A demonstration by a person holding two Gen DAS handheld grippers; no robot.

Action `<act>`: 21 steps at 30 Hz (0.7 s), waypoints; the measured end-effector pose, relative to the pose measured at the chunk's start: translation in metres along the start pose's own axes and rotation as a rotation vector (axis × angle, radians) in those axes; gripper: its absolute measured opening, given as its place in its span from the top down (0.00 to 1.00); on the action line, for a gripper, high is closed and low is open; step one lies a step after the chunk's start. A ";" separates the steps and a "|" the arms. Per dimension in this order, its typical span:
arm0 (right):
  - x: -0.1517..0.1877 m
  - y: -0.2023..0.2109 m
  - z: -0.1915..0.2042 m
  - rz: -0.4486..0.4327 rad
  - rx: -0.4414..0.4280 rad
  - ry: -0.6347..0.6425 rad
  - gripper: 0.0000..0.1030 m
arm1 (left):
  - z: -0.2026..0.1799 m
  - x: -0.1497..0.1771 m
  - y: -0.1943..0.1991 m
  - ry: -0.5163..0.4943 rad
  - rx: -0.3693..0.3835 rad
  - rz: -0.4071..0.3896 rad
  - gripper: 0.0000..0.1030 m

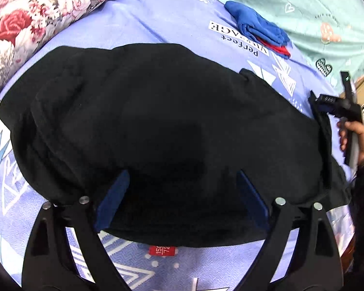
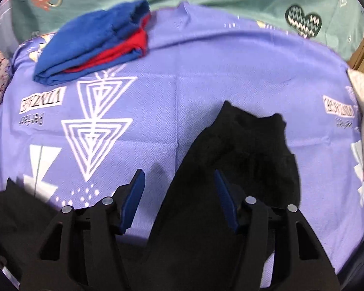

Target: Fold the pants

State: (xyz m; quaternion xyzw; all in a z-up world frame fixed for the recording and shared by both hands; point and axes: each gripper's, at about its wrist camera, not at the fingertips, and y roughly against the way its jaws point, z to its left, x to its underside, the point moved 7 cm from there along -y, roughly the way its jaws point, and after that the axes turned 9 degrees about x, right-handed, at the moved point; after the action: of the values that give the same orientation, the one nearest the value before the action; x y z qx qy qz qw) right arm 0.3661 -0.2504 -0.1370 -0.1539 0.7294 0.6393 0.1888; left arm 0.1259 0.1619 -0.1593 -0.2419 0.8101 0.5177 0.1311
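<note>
1. Left gripper [image 1: 182, 201]: jaws spread wide and holding nothing. The black pants [image 1: 157, 126] lie flat under and between the blue pads [image 1: 114, 194], which don't pinch the cloth.
2. Right gripper [image 2: 179, 198]: jaws part-open, with a tongue of the pants [image 2: 230, 165] running up between the pads [image 2: 133, 198]. Gap visible on both sides, so I read it as no grip.
3. Pants location: spread on the lilac printed sheet [image 1: 138, 31], filling the middle of the left wrist view. Red size tag [image 1: 162, 249] pokes out at the 6 o'clock edge. In the same view, the hand [image 1: 351, 138] with the other gripper sits by the cloth's 3 o'clock end.
4. Handling, judged: soft, thick, fleece-like knit. Light, limp, not fragile and not slippery. It'll drape and bunch, so a single-point lift will sag. It already looks doubled up.
5. Grip advice: pinch the edge hem or corners, one gripper per corner, all layers together. The 6 o'clock edge by the tag is the clearest hold.
6. Farther out: a folded blue-and-red garment [image 2: 94, 48] at 11 o'clock in the right wrist view, well apart from the pants.
7. Farthest: floral pillow [image 1: 36, 24] at 10 o'clock, teal sheet [image 1: 303, 4] at 1 o'clock in the left wrist view.
</note>
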 end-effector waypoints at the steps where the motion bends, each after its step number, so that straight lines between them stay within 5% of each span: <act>1: -0.001 -0.004 -0.001 0.003 0.012 -0.004 0.43 | 0.001 0.000 0.001 0.004 0.008 0.002 0.12; 5: -0.001 -0.014 -0.009 0.018 0.043 -0.023 0.72 | 0.000 -0.001 0.001 0.016 0.023 0.001 0.12; 6: -0.001 -0.014 -0.012 0.018 0.052 -0.025 0.92 | 0.000 -0.001 0.001 0.017 0.022 0.001 0.12; 7: -0.001 -0.013 -0.015 0.021 0.053 -0.034 0.95 | -0.001 -0.001 0.000 0.017 0.020 -0.001 0.11; 15: 0.010 0.083 -0.078 -0.181 -0.113 -0.175 0.96 | -0.003 0.001 -0.002 -0.035 -0.006 0.002 0.09; 21: 0.093 0.166 -0.165 -0.319 -0.263 -0.356 0.96 | -0.002 0.001 -0.002 -0.026 -0.016 -0.009 0.08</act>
State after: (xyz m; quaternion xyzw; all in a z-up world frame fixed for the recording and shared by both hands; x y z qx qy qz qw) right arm 0.1936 -0.3896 -0.0177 -0.1749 0.5620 0.7077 0.3908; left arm 0.1257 0.1590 -0.1603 -0.2396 0.8031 0.5267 0.1421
